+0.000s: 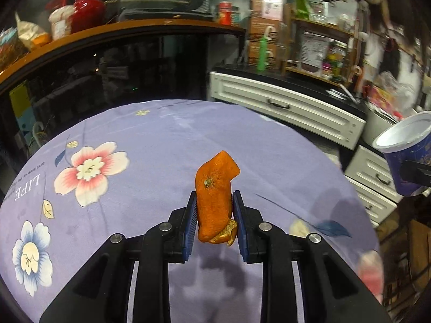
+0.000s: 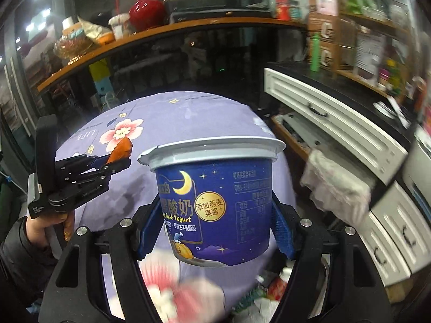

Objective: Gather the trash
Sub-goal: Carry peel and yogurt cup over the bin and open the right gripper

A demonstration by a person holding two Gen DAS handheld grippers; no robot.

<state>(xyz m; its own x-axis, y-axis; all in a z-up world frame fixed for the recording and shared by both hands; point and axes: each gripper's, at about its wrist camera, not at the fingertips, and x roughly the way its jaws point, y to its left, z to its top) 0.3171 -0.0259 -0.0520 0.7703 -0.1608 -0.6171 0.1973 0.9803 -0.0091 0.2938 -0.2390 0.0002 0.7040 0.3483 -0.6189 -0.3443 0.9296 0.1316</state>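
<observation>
My left gripper (image 1: 214,210) is shut on a piece of orange peel (image 1: 215,188) and holds it above the purple flowered tablecloth (image 1: 134,161). The same gripper and peel (image 2: 121,149) show at the left in the right wrist view. My right gripper (image 2: 215,223) is shut on a dark blue yogurt cup (image 2: 215,196) with a white rim, held upright in the air at the table's right edge. The cup (image 1: 406,158) also shows at the far right in the left wrist view.
White drawer cabinets (image 2: 336,129) stand to the right of the table. A bin with crumpled trash (image 2: 269,296) lies below the cup, beside the table edge. A dark glass counter with a wooden shelf (image 1: 121,27) stands behind the table.
</observation>
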